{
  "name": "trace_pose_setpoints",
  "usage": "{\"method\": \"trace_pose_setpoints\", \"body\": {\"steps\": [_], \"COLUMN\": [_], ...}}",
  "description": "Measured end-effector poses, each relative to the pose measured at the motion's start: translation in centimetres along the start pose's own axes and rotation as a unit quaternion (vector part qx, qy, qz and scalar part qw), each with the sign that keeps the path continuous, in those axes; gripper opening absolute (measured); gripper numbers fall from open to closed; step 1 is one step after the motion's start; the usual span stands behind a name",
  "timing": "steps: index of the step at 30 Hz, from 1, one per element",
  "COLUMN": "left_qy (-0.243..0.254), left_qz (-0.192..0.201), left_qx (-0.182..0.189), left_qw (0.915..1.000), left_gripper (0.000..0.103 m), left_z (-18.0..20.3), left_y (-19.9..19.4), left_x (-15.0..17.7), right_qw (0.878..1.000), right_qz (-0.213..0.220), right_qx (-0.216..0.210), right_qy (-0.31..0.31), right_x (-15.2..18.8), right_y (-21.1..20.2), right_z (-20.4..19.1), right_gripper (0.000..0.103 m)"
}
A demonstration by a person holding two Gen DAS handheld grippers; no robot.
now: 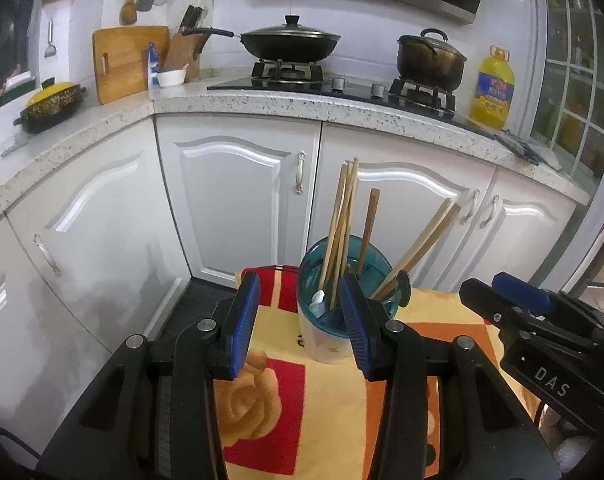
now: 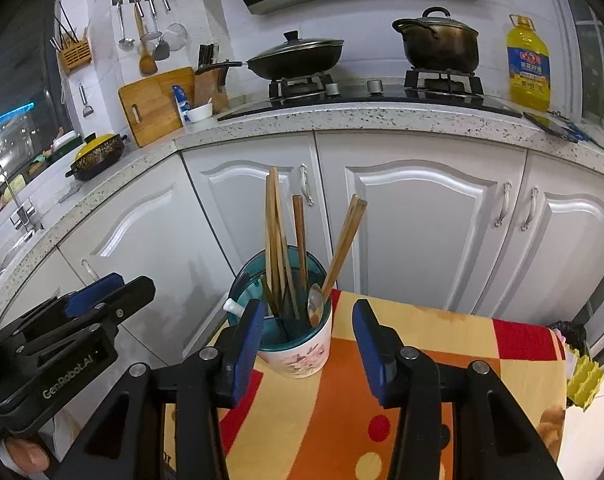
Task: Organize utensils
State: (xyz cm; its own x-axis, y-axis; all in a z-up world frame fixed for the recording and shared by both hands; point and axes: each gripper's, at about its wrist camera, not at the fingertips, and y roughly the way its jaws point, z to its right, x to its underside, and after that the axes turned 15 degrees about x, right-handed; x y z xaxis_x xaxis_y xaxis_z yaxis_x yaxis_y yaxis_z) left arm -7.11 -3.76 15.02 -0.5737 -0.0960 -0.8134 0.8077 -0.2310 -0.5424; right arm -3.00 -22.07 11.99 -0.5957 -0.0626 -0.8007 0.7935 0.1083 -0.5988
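Observation:
A white cup with a teal insert (image 1: 325, 344) (image 2: 298, 360) stands at the far edge of a table covered by an orange, yellow and red cloth (image 1: 302, 400) (image 2: 421, 340). Several wooden chopsticks (image 1: 341, 216) (image 2: 276, 232) stand in it, along with a metal spoon (image 2: 314, 308) and a white ceramic spoon (image 1: 317, 300). My left gripper (image 1: 300, 284) is open just short of the cup, nothing between its fingers. My right gripper (image 2: 307, 308) is open and empty too, with the cup ahead and slightly left. Each shows in the other's view: the right gripper (image 1: 501, 292), the left gripper (image 2: 102, 292).
White cabinet doors (image 1: 230, 200) stand close behind the table under a speckled counter (image 2: 341, 124). On it are a wok (image 1: 290, 42), a pot (image 1: 429, 62), an oil bottle (image 1: 491, 88) and a cutting board (image 1: 126, 62). A yellow tray (image 2: 585, 380) sits off the table's right edge.

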Motion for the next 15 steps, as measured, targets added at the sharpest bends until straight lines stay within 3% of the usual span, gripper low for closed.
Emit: {"method": "trace_pose_setpoints", "body": {"steps": [4,8,15], "left_qy": [0.004,0.008,0.014], "left_qz": [0.009,0.014,0.016], "left_qx": [-0.004,-0.006,-0.009], "left_qw": [0.9999,0.9999,0.9997], "left_gripper": [0.041,0.041,0.041], "left_z": [0.16,0.16,0.49], "left_y": [-0.77,-1.1,-0.99], "left_x": [0.02,-0.02,-0.12], "right_qw": [1.0,1.0,1.0], "right_qz": [0.001,0.007,0.01], "right_qx": [0.001,0.002,0.005], "right_qy": [0.002,0.005,0.007], "right_x": [0.07,-0.17,-0.36], "right_y": [-0.37,-0.77,-1.04], "right_z": [-0.32,-0.35,-0.24], "right_gripper": [0.046,0.053,0.054]}}
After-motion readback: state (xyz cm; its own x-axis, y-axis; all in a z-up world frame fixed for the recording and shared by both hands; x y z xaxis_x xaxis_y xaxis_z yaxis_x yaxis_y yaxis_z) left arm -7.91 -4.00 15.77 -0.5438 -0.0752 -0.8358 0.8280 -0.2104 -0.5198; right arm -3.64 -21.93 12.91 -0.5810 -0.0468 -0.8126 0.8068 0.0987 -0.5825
